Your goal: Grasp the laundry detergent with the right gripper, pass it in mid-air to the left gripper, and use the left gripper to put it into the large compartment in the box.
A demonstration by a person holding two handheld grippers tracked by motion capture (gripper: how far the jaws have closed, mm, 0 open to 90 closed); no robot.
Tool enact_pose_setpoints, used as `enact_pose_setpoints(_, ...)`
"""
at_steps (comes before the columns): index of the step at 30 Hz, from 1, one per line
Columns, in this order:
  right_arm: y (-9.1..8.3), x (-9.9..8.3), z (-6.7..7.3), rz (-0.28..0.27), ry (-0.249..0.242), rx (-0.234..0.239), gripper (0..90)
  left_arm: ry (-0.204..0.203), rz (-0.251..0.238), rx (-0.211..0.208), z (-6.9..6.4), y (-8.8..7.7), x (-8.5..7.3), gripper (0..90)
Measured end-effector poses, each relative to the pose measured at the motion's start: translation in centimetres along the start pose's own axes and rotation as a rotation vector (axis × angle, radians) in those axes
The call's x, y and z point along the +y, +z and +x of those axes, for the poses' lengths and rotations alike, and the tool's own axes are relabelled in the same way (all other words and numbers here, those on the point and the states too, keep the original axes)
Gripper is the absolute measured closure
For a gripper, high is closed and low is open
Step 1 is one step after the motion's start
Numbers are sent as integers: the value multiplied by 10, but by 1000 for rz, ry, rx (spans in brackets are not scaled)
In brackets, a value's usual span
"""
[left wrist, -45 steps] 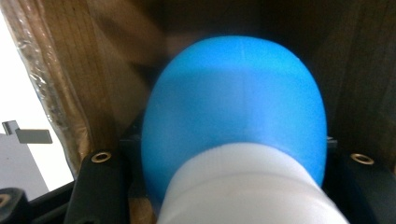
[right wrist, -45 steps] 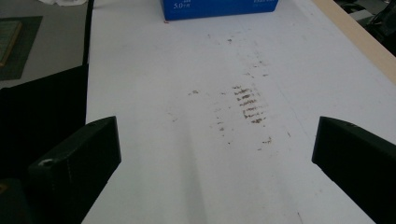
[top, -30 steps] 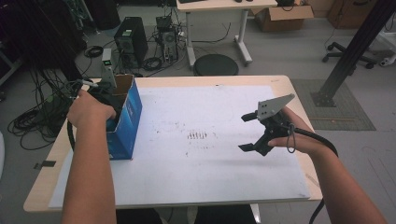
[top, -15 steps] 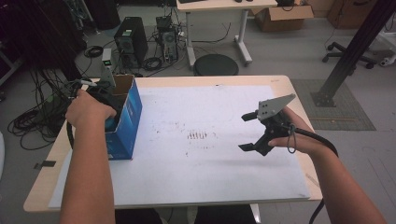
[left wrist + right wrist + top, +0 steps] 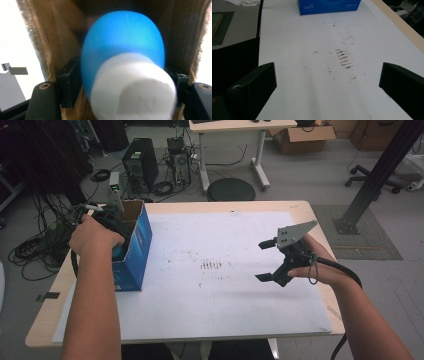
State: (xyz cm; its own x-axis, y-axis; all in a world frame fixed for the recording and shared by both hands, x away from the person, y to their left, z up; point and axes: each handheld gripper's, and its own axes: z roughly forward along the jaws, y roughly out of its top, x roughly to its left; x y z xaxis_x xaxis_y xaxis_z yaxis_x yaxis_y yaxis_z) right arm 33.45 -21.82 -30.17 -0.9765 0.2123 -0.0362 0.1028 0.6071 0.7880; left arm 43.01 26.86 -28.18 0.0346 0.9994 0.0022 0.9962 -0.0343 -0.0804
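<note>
A blue cardboard box [image 5: 137, 250] stands open-topped at the table's left; its front shows far off in the right gripper view [image 5: 329, 6]. My left gripper [image 5: 114, 220] reaches down into it under the person's hand. In the left gripper view a blue rounded thing with a white end [image 5: 122, 42] lies between the jaws of the left gripper [image 5: 122, 80], inside the brown box walls [image 5: 37, 37]. Those jaws have just been opening. My right gripper [image 5: 260, 261] hovers open over the white table cover, with nothing between its fingers [image 5: 327, 82].
Brown smudges [image 5: 212, 265] mark the middle of the white cover [image 5: 225, 310]. Beyond the wooden table edge [image 5: 225, 205] lie cables, computer cases [image 5: 140, 162] and a round stool [image 5: 231, 189] on the floor.
</note>
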Motion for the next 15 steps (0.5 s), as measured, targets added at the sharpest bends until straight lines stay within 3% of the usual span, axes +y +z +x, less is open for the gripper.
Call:
enact_pose_setpoints(7,-4,1,1,-10,-6,-6,12,-3,-22,-16,0,-13,-5,279)
enact_pose_setpoints(15,-7,5,3,-11,-17,-9,13,-3,-28,5,-4,-26,-10,259)
